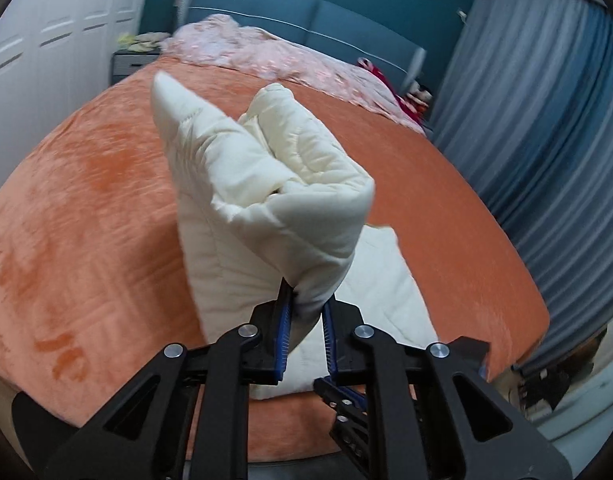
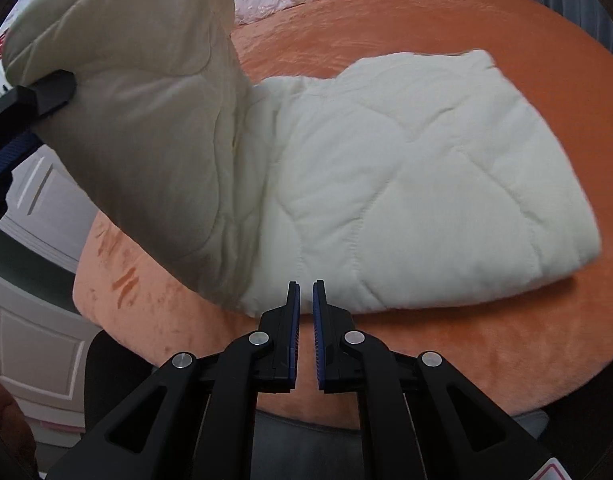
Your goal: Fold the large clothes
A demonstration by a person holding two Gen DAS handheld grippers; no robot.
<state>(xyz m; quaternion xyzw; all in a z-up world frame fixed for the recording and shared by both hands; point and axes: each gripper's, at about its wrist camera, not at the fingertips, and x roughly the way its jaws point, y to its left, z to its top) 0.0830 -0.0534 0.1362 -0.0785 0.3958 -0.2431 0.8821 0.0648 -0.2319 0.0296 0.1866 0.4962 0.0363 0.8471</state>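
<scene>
Cream quilted fabric makes up the one garment (image 2: pixel 406 184) in play, a large padded piece lying on the orange bedspread (image 1: pixel 86 208); most of it rests flat and folded near the bed's front edge, while one end is lifted clear of the bed and stands up as a thick bunched fold. Two grippers are in view; the left gripper (image 1: pixel 306 312) is clamped on that raised end, its two blue-padded fingers pressing the cloth from either side; from the right wrist view one of its fingers (image 2: pixel 54 90) shows at the left edge against the raised fold. The right gripper (image 2: pixel 305 292) has its two fingers drawn nearly together with only a thin gap and nothing between them; it hovers just in front of the flat part's near edge. One pink floral quilt (image 1: pixel 266 52) lies crumpled at the head of the bed, below one blue headboard (image 1: pixel 306 20); one grey-blue curtain (image 1: pixel 546 120) hangs at the right.
</scene>
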